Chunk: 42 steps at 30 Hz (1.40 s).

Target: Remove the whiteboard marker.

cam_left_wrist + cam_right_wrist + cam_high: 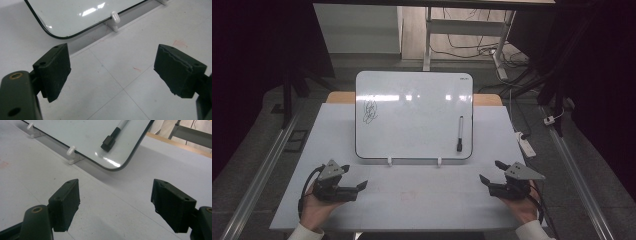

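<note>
Two open claws, whiteboard (412,115) scribble (370,111) illegible

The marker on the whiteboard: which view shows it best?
The high view: the whole marker lies on the whiteboard, near its right edge. The right gripper view shows its black capped end closer, its barrel cut off. The left gripper view shows a whiteboard corner.

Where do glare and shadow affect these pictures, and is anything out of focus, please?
High view: pale ceiling-light reflections streak the upper whiteboard, though the scribble and marker stay readable, and the surroundings are very dark. Left gripper view: a bright glare patch sits on the whiteboard near its lower edge; the left claw looks soft. Right gripper view: the whiteboard casts a shadow on the table beyond its corner.
</note>
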Available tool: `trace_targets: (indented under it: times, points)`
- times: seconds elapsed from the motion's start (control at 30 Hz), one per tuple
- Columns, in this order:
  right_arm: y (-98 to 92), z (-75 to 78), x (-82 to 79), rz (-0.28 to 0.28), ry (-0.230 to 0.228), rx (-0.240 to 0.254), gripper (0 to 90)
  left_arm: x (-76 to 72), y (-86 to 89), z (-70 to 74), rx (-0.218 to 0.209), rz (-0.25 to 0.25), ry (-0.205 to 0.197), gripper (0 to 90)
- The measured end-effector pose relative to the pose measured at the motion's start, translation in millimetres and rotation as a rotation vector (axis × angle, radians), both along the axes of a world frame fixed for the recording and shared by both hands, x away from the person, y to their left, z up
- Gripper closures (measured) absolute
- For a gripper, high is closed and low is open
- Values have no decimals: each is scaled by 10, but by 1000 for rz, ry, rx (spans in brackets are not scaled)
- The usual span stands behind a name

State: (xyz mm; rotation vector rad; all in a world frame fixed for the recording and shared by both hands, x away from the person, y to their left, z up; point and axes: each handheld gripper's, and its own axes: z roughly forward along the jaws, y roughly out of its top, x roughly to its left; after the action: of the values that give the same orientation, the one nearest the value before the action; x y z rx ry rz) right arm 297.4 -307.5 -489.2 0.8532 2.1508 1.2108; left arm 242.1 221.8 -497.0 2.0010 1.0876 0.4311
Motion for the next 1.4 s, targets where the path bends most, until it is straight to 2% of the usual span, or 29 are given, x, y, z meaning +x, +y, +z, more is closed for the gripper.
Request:
trace_targets:
  times: [0.43, 0.63, 0.77, 0.9, 1.03, 1.07, 1.23, 1.3, 1.4]
  points:
    - [34, 25, -22, -4, -14, 4, 240, 28, -22, 6, -8, 15, 6, 149]
    - [86, 103, -29, -16, -32, 7, 247, 52, -23, -5, 0, 16, 9, 150]
    - [165, 223, -9, -34, -40, 10, 263, 82, -14, -17, -2, 17, 16, 151]
    - [347, 396, 89, -77, -32, 11, 280, 98, -30, -27, 3, 4, 15, 151]
    - [496, 486, 191, -108, -21, 20, 292, 111, -45, -36, 12, -6, 11, 152]
    - [609, 531, 276, -133, -6, 25, 296, 122, -62, -51, 20, -13, 11, 152]
    - [875, 584, 501, -198, 15, 11, 301, 112, -92, -87, 46, -27, 7, 152]
    - [921, 589, 546, -212, 20, 10, 301, 107, -88, -86, 48, -25, 3, 152]
    - [1083, 593, 706, -263, 12, -18, 330, 91, -73, -79, 41, -24, -6, 153]
